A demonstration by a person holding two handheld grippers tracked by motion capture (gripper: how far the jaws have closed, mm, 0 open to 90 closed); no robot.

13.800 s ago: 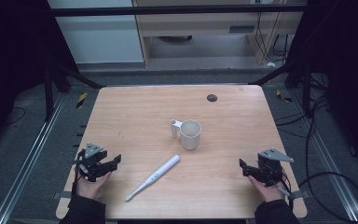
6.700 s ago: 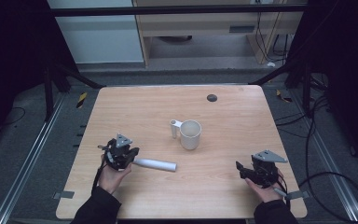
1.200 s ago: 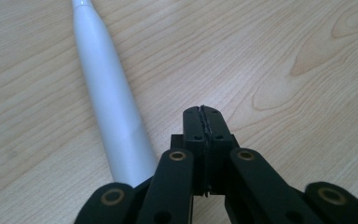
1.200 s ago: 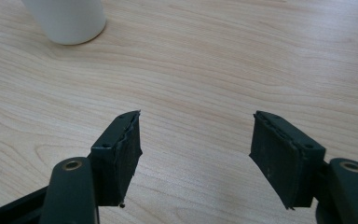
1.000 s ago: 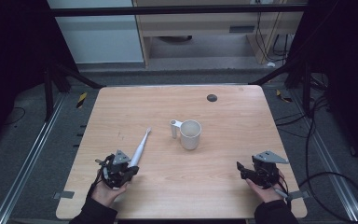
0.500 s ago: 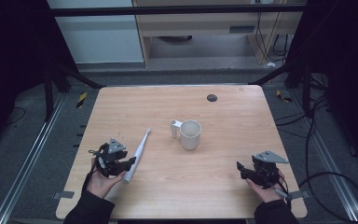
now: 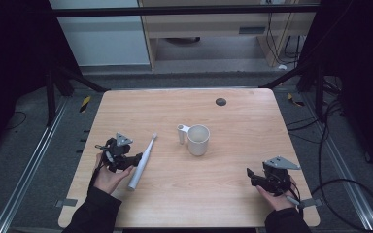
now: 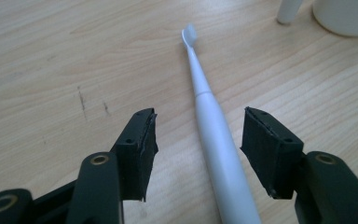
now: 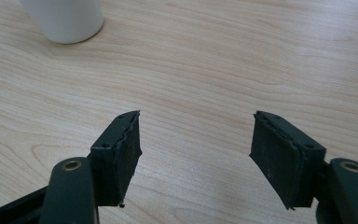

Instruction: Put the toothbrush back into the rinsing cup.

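Left gripper view: toothbrush point(image 8: 214, 135) handle end cut off at bottom edge; mug point(image 8: 347, 16) cropped at top right corner. Right gripper view: mug point(image 9: 65, 18) top cropped at top edge.

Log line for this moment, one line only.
left hand-held gripper: open, astride toothbrush lying on table | right hand-held gripper: open, nothing between jaws | mug: upright, mid-table

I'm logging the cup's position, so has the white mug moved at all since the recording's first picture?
No. The white mug sits at the same spot below the dark round spot on the table.
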